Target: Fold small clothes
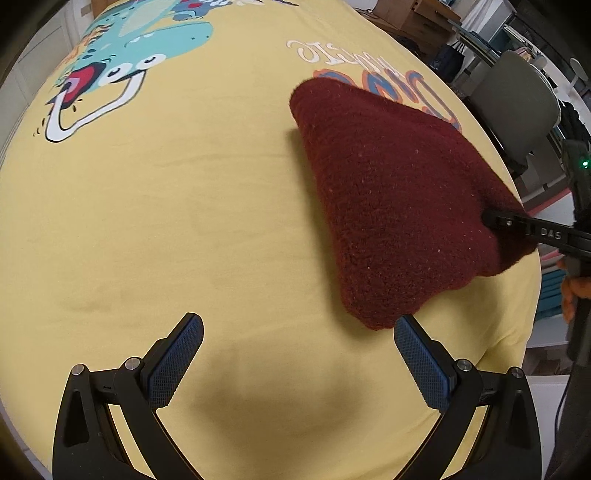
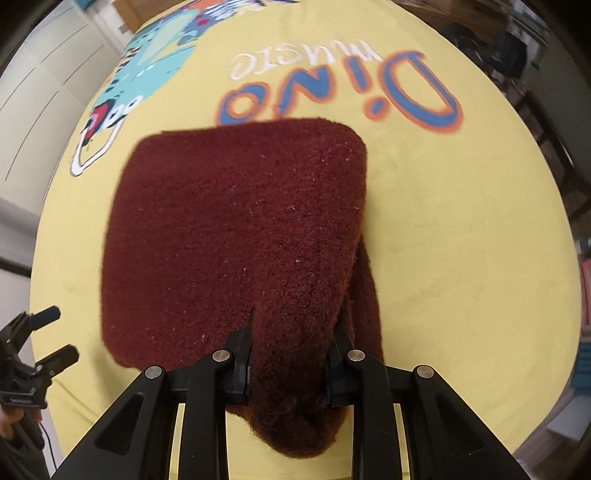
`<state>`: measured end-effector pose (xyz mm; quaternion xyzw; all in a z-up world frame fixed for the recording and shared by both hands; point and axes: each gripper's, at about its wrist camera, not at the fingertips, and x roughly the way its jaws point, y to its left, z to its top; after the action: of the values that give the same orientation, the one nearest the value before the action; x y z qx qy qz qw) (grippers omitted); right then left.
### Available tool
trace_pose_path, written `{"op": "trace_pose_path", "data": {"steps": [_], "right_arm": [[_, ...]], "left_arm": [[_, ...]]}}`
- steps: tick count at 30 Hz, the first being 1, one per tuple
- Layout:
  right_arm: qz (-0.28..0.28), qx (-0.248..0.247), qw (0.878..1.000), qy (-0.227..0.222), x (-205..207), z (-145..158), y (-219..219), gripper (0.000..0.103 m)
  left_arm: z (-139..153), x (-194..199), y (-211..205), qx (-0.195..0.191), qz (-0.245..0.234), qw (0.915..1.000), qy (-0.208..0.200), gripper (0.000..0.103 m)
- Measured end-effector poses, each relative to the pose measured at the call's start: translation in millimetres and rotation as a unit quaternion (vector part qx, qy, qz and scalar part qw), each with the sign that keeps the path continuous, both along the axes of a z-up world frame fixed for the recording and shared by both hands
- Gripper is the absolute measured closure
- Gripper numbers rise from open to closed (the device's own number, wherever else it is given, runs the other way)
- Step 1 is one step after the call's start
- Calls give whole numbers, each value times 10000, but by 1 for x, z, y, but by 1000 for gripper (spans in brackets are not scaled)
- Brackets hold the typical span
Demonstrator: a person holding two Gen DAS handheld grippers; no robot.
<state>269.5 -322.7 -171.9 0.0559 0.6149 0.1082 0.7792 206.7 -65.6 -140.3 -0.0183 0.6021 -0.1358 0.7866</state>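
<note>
A dark red fuzzy garment (image 2: 236, 236) lies folded on a yellow cloth (image 2: 461, 229) printed with a dinosaur and the word "Dino". My right gripper (image 2: 290, 363) is shut on the garment's bunched near edge, with fabric squeezed between both pads. In the left wrist view the same red garment (image 1: 391, 192) sits at the right, and the right gripper (image 1: 495, 218) bites its far corner. My left gripper (image 1: 297, 354) hangs open just above the yellow cloth (image 1: 184, 221), its right fingertip (image 1: 406, 332) close to the garment's near corner, nothing between its pads.
The yellow cloth covers the whole table; its edges fall away at the right in both views. A grey chair (image 1: 517, 107) and cardboard boxes (image 1: 417, 18) stand beyond the table. White cabinet doors (image 2: 37, 85) are at the left. A person's hand (image 1: 572, 291) holds the right gripper's handle.
</note>
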Motion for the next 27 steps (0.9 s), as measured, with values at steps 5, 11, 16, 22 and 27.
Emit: {"op": "trace_pose_path", "data": {"steps": [5,11,16,22,27], "right_arm": [[-69,-477,9988,-28,-1,-17,-3,64],[-207,-427,9989,-63,-6,-18,-10,37],[40,-770,9970,-83,-7,-15,-2,25],[122,-752,9971,-47,-8,-4,-3,20],[235,-744,9965,-292,-3,25,4,8]], "left_arm": [[-4,0,-4,-8,-27,10000,35,1],[-8,3,-5,21,6,10000,87,1],[-11,8,-12,-57,18,9999,84,1],[4,30,-17,34,19,9999,-124,1],[19,55,-24,-85,198,9992,-338,1]]}}
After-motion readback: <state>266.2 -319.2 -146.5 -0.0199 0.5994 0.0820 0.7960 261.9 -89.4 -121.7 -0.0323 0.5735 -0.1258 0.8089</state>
